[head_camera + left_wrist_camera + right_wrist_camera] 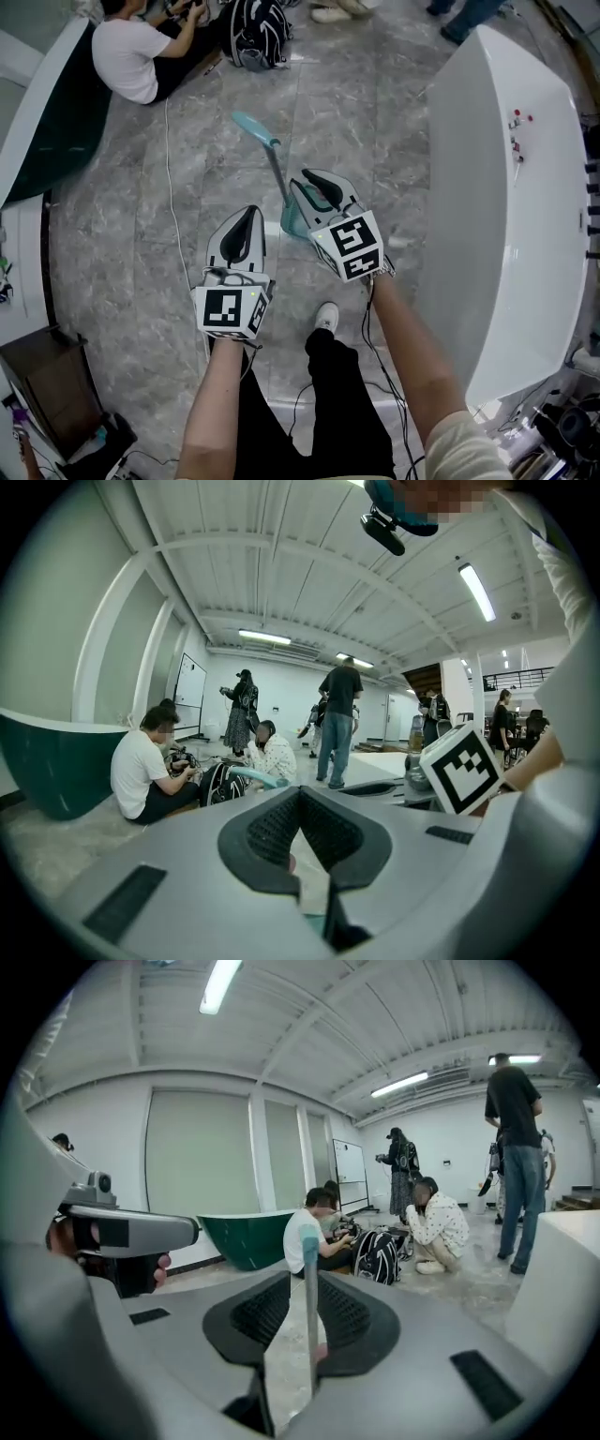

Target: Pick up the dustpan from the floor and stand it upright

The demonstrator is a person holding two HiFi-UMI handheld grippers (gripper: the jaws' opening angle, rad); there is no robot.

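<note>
Straddles the pole of the dustpan with the right tool, jaws spread; has the teal pan end down at twelve o'clock of the shoe, pole tilted toward eleven; holds the left tool pressed together, empty, at eight; skirts a white bathtub at three; faces a seated person and backpack at eleven, well apart.

Open floor runs between the green tub at left and the white tub at right; both walls limit sideways travel. The dustpan stands mid-lane with its handle up. A cable lies along the floor at left. A seated person and a backpack close the far end. A dark box fills the near-left corner.
</note>
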